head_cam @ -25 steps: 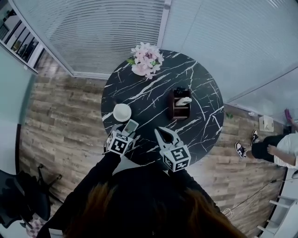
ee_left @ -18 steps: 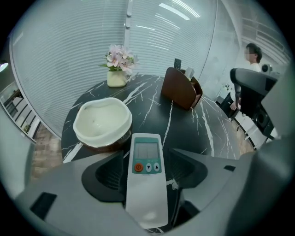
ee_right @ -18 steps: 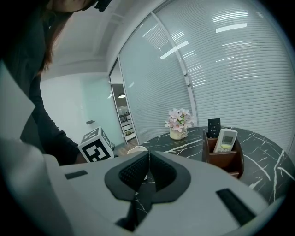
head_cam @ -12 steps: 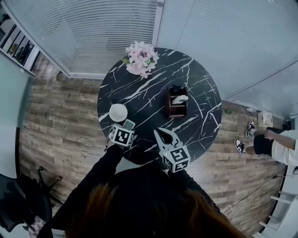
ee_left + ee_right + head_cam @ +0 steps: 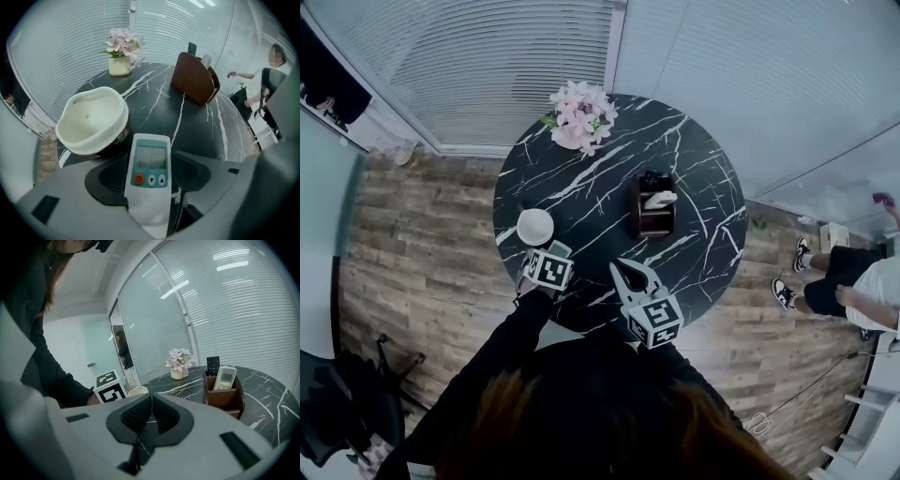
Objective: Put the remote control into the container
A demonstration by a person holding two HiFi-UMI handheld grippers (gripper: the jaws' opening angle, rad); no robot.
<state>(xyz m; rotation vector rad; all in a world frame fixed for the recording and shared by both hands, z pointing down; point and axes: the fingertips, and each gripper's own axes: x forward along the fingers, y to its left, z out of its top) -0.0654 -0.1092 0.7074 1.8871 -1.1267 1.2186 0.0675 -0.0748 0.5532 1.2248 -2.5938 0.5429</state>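
Left tool [image 5: 154, 176], jaws just opened, straddles the remote control [image 5: 149, 161] without gripping: light, rigid, probably slick; pinch its long sides.

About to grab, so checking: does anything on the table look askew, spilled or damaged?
Nothing stands out. The remote control lies flat beside the white bowl, between the jaws of the left gripper, which have just been opening. The container stands upright.

A round black marble table [image 5: 694, 234] stands on wood-plank floor [image 5: 422, 253] — beyond it, glass walls with white blinds [image 5: 487, 66]; left of it, a dark office chair [image 5: 356, 403].
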